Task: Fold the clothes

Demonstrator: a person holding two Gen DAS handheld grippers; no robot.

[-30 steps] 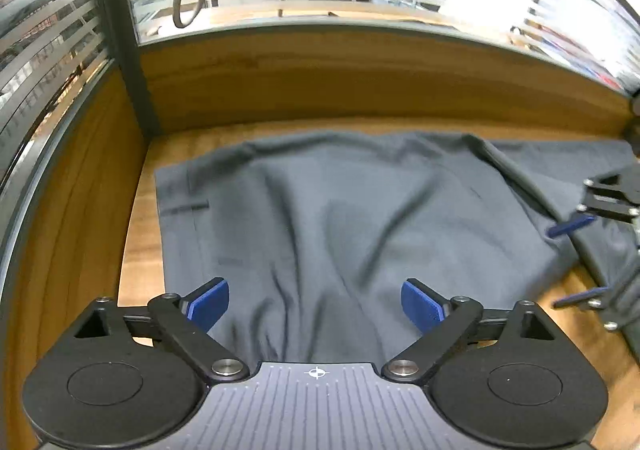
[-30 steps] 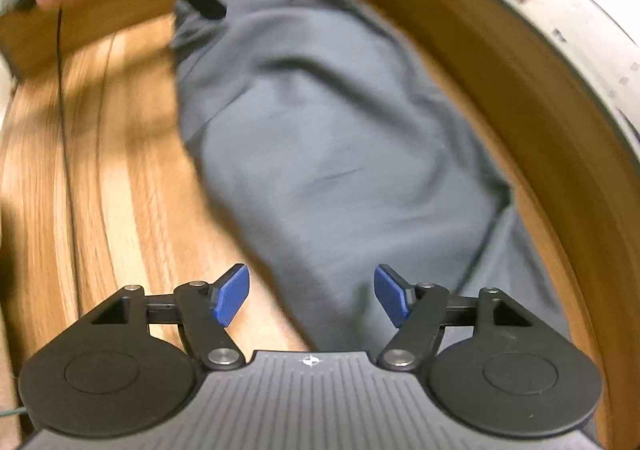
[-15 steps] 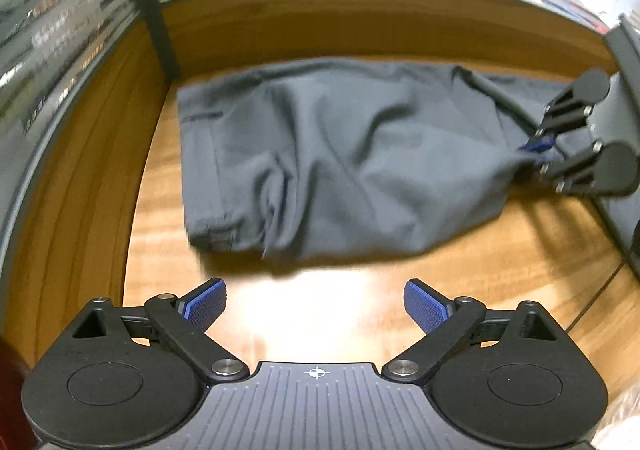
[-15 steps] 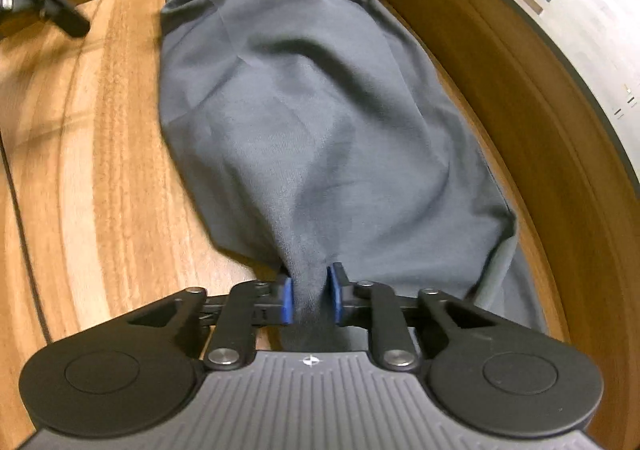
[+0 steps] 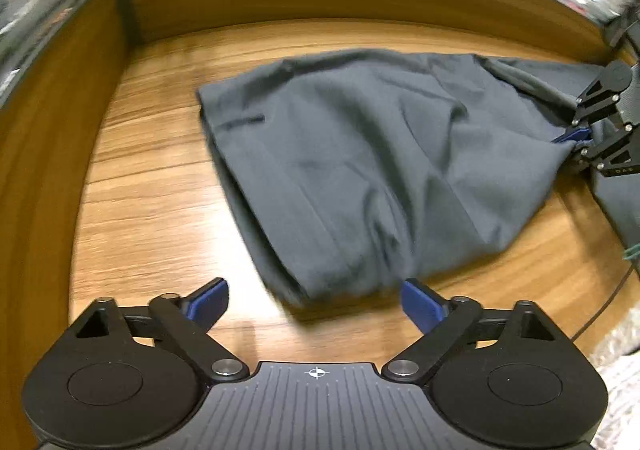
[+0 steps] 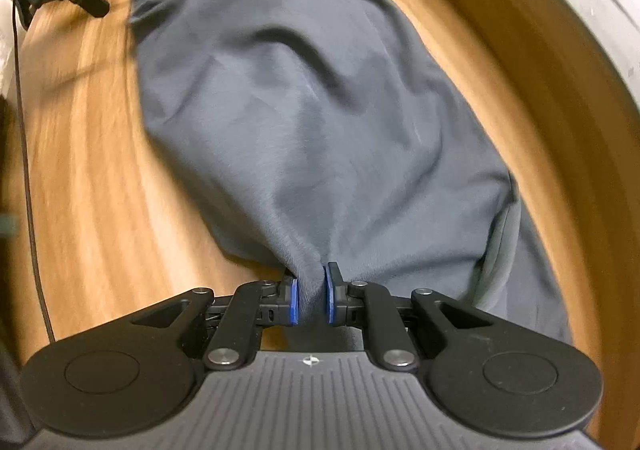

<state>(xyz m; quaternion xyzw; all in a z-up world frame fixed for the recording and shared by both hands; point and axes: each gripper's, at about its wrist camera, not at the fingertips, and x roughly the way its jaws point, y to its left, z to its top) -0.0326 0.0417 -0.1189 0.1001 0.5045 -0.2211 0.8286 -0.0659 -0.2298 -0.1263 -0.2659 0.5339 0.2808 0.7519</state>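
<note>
Pinching a bunched fold of the grey trousers, the right claw has its two blue pads pressed in on the cloth from both sides, and the fabric gathers into tight creases that run up from the grip. In the right wrist view the trousers stretch from that grip at 6 o'clock up toward 12 o'clock, lying on the wooden desk; the waistband end with a belt loop sits at the top, and a second layer of cloth trails off toward 4 o'clock beside the raised wooden edge of the desk. A thin dark cable runs down the desk at 9 o'clock.

The left claw is spread wide and its jaws are closing; no cloth lies between the blue pads, only bare desk, with the near hem of the trousers just above the right-hand pad. In the left wrist view the trousers lie in the middle of the desk, rumpled and somewhat blurred, with a pocket slit toward 10 o'clock. At 3 o'clock in that view the right claw shows at the frame edge, gripping the cloth, which is drawn toward it in ridges. In the right wrist view the left claw appears at 11 o'clock, clear of the fabric.
</note>
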